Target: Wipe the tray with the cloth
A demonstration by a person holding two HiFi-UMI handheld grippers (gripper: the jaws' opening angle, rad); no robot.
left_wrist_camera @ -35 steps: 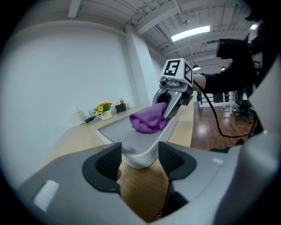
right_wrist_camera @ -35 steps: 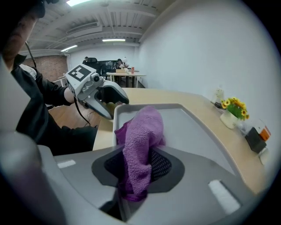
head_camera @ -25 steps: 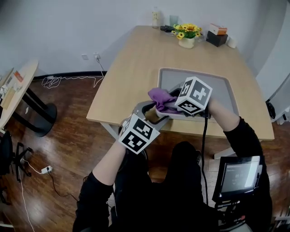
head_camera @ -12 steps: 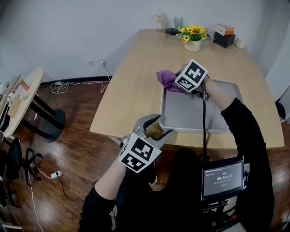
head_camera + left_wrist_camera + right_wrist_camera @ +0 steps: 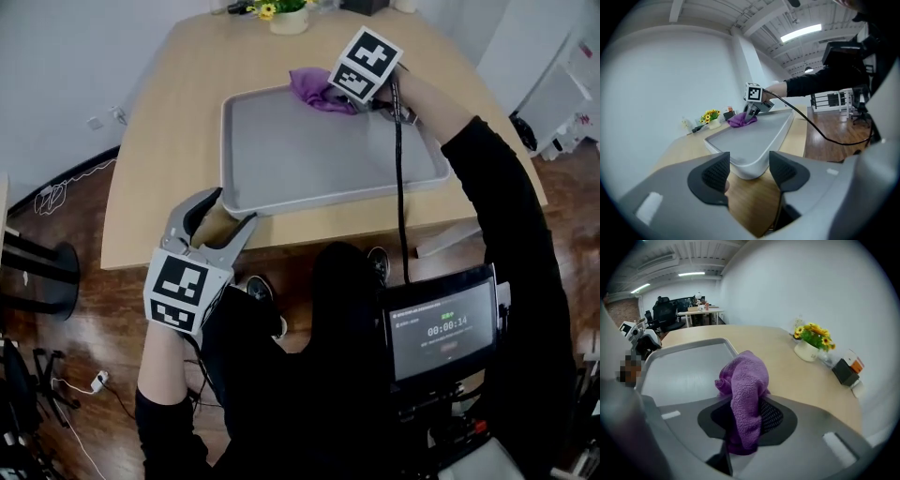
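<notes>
A pale wooden table (image 5: 159, 131) fills most of the space in front of the seated person, and a grey rectangular plastic tray (image 5: 281, 155) lies flat on its near half. The left gripper (image 5: 749, 169) hangs at the table's near edge with its jaws spread wide and nothing between the pads. The tray's near left corner sits just ahead of that gap, untouched. The right gripper (image 5: 745, 420) reaches to the tray's far rim, its jaws pinched on a bunched purple terry cloth (image 5: 746, 373). The cloth bulges out beyond the fingertips and rests at the far rim, near the tray's far left corner. A small white pot of yellow flowers (image 5: 812, 344) stands further back on the table.
</notes>
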